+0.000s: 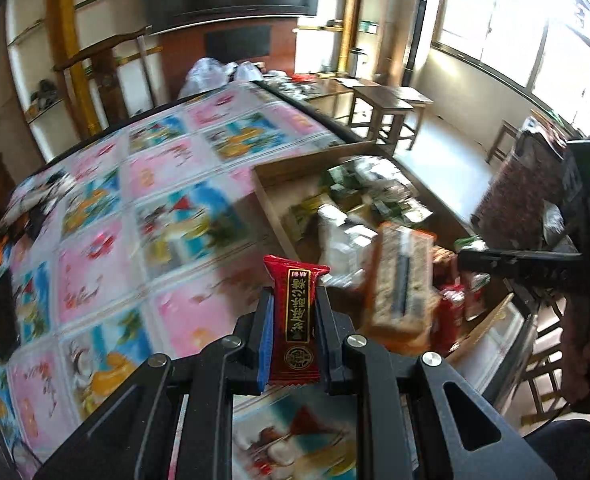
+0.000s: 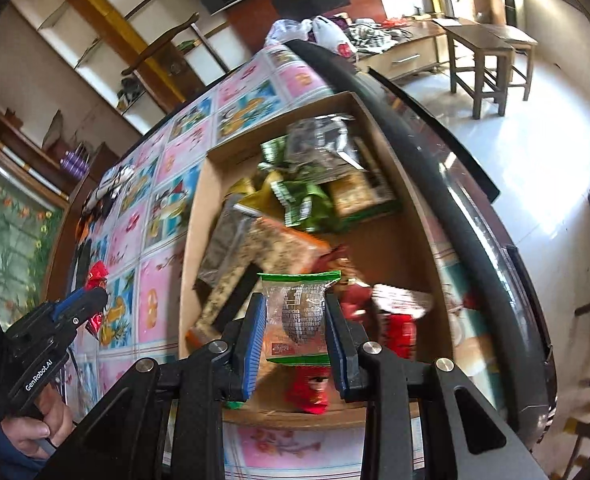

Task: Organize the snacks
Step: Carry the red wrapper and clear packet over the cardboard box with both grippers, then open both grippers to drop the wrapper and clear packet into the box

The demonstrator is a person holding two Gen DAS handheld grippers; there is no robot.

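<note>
while fingers (image 1: 269, 336) pinch red candy (image 1: 295, 320)

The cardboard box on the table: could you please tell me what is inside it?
The cardboard box holds a jumble of snack packets: green, orange and red. Whatever lies beneath them is covered.

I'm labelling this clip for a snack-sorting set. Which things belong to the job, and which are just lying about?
Job:
- red candy in left tool
- green-edged packet in right tool
- cardboard box of snacks

Lying about:
- wooden stools
- plastic bags
- wall shelves
</note>
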